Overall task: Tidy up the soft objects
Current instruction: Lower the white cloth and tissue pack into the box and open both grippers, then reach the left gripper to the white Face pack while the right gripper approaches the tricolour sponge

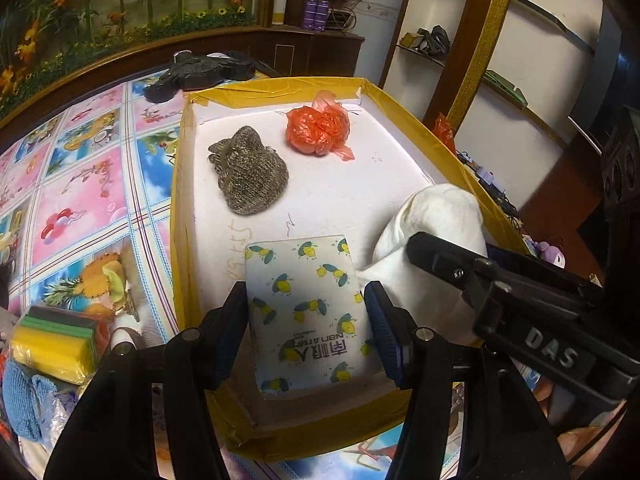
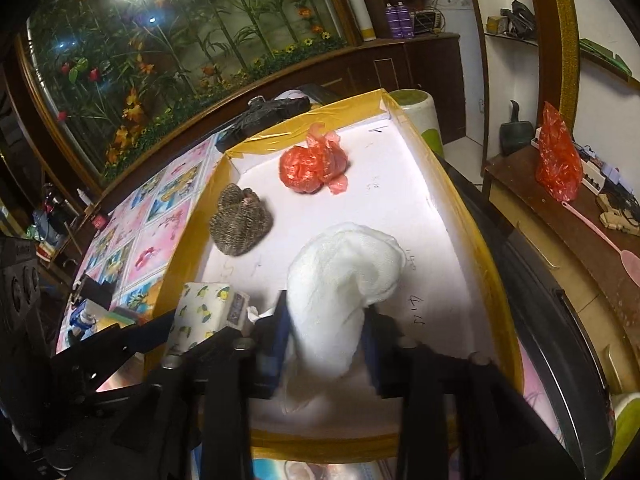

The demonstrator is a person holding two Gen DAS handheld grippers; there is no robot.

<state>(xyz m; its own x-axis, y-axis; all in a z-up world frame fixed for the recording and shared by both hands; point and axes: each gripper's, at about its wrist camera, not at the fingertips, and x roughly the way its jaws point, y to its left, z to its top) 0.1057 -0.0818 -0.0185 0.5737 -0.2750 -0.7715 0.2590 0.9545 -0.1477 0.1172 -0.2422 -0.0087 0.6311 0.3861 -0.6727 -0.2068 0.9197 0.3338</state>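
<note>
A yellow-rimmed tray (image 1: pixel 178 216) on the patterned bench (image 1: pixel 80 200) holds four soft items. The left claw (image 1: pixel 306 312) grips a lemon-print tissue pack (image 1: pixel 304 304) at its near end; the right claw (image 2: pixel 326 328) stands released around a white cloth (image 2: pixel 344 280). A knitted pouch (image 1: pixel 248 176) and red bag (image 1: pixel 318 128) lie beyond.

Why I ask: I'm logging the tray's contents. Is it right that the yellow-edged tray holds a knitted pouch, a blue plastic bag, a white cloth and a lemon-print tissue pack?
Not quite: the plastic bag is orange-red, not blue, as the left wrist view shows. The knitted pouch, white cloth and lemon-print tissue pack are in the yellow-edged tray.
</note>
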